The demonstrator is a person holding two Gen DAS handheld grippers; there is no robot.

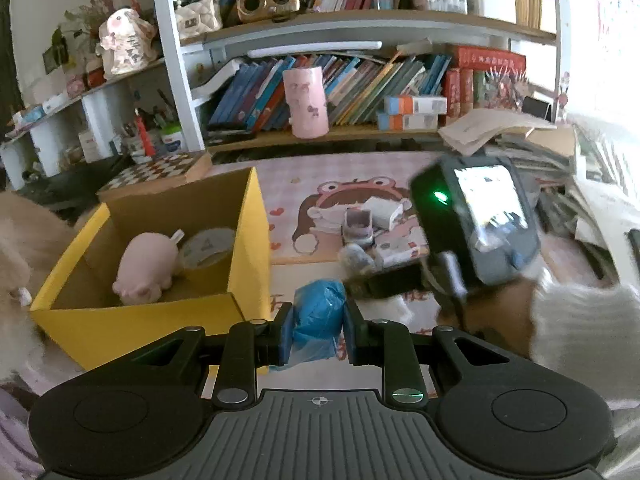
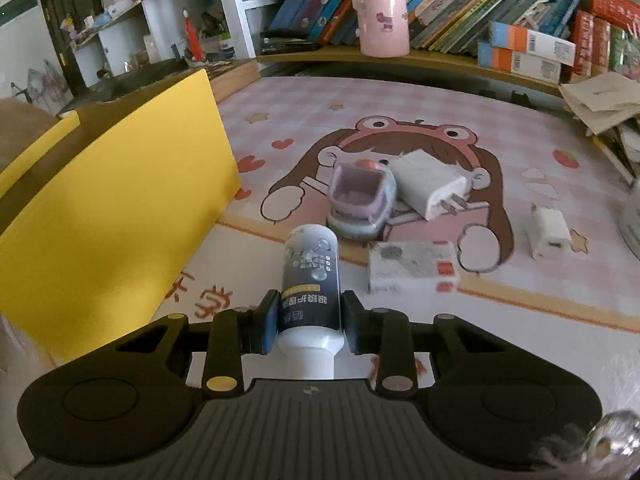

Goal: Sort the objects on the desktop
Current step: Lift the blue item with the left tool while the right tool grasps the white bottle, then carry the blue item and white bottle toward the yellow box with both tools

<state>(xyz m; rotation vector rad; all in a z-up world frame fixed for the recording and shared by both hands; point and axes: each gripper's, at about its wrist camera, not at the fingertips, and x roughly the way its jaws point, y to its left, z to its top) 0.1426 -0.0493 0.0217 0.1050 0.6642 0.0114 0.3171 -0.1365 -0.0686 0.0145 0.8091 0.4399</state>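
- The left gripper [image 1: 318, 334] is clamped on a crinkly blue plastic roll [image 1: 318, 328], which bulges soft and wrinkled between the dark pads, just to the right of the yellow box [image 1: 132, 328].
- The right gripper [image 2: 309, 326] pinches a smooth cylindrical bottle [image 2: 312, 280], white with a dark printed label; its rounded end points forward above the mat and its white neck sits back toward the gripper body.
- Only the left wrist view looks into the open-topped cardboard box: a soft pink plush pig [image 1: 148, 268] lies there beside a flat round tape roll [image 1: 206, 246]. It also shows the right gripper's body [image 1: 476, 220] with a lit screen.
- The right wrist view shows the box [image 2: 120, 216] as a plain yellow wall, and the desk items sharply: a lilac toy shoe [image 2: 360, 204] touching a white charger [image 2: 430, 188], a flat white carton [image 2: 412, 266] just in front, and a small white plug [image 2: 550, 232] well apart.
- All lie on a pink checked cartoon mat [image 2: 540, 148].
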